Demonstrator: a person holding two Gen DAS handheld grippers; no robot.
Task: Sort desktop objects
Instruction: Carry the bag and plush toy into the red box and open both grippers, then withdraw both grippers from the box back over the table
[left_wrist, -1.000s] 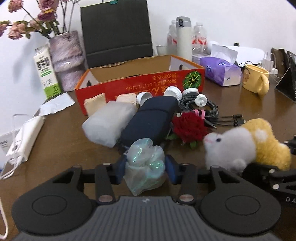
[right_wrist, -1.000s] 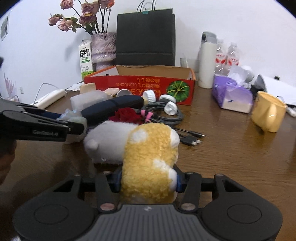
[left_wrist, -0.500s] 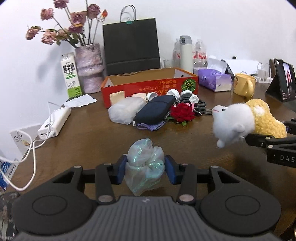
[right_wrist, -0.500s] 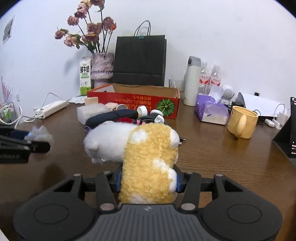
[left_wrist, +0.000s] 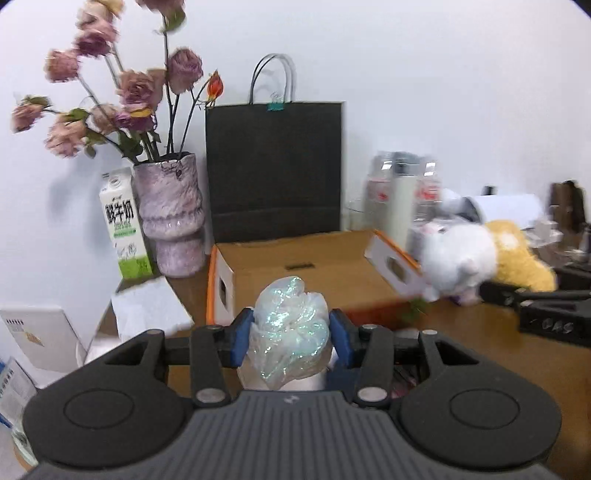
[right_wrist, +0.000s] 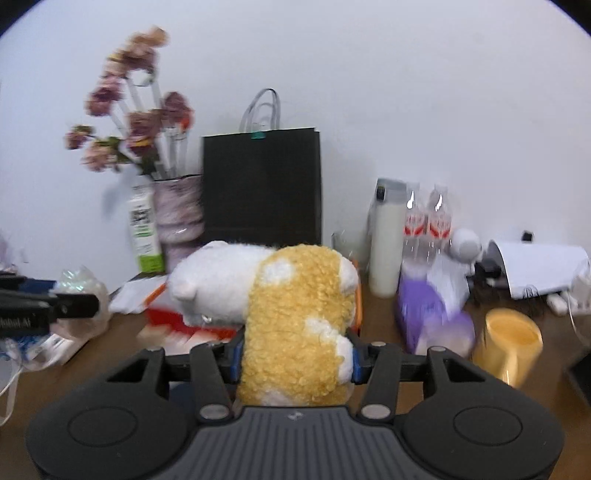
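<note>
The left gripper (left_wrist: 291, 341) is clamped on a crumpled iridescent plastic bag (left_wrist: 290, 332), its blue pads pressing the bag from both sides, and it hangs in front of the open cardboard box (left_wrist: 295, 266). The right gripper (right_wrist: 295, 356) is closed around the yellow rear of a plush toy (right_wrist: 295, 317), whose white front half sticks out to the left over the box's red front edge. In the left wrist view the same toy appears at the right, just beside the box's white end flap, with the right gripper's black body below it. The box interior that shows is bare brown card. Just left of the box lie white papers (left_wrist: 147, 306) on the brown table (left_wrist: 480, 347). Behind the box stands a black paper bag (left_wrist: 275, 170) with a teal clip at its top; to its left are a pink mottled vase (left_wrist: 171, 218) of dried roses and a milk carton (left_wrist: 123, 225). To the right, blurred, stand a white thermos (right_wrist: 386, 236), two water bottles, a purple tissue pack (right_wrist: 432, 314) and a yellow mug (right_wrist: 509, 341).
</note>
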